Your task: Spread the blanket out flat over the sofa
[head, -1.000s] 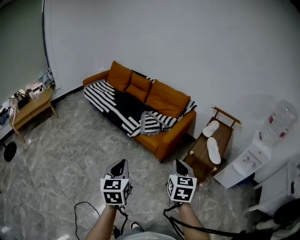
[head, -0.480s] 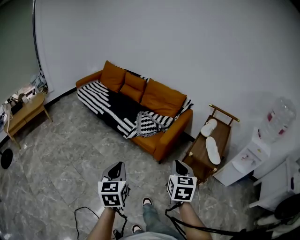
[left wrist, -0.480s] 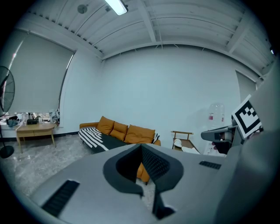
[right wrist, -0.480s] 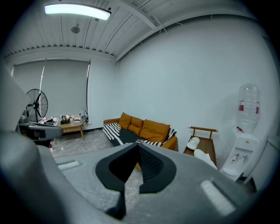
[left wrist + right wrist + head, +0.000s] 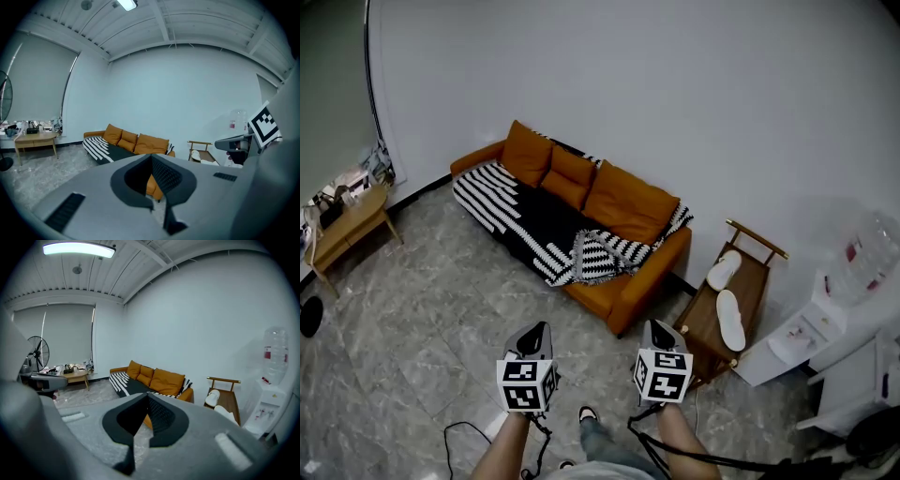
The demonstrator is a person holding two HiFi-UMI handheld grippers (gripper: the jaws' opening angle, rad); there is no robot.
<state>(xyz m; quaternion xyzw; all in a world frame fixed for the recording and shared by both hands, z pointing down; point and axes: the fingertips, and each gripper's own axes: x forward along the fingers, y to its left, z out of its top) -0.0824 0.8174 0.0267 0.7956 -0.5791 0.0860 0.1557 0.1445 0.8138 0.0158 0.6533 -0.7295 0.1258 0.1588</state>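
While both grippers are held out over the grey stone floor [image 5: 422, 319], well apart from the orange sofa [image 5: 623, 292], nothing is gripped. The left gripper [image 5: 540, 327] is seen with its fingers pressed together at the tips, empty between them. The right gripper [image 5: 660, 325] is the same: fingers pressed together, nothing pinched. A marker cube is carried on each.

The black-and-white striped blanket [image 5: 546, 225] is draped on the sofa seat. It is laid fairly flat over the left part of the seat, but bunched into a crumpled heap [image 5: 596, 256] toward the right end. A bit of it is also seen behind the rightmost back cushion [image 5: 630, 200]. Three orange cushions are lined up against the sofa back.

Just right of the sofa a wooden rack [image 5: 705, 323] is stood by the white wall – a pair of white slippers [image 5: 729, 314] is laid on it. A water dispenser [image 5: 855, 272] is placed further right. A low wooden surface [image 5: 345, 223] with clutter is set at far left. In the right gripper view a standing fan [image 5: 36, 352] is seen near that surface.
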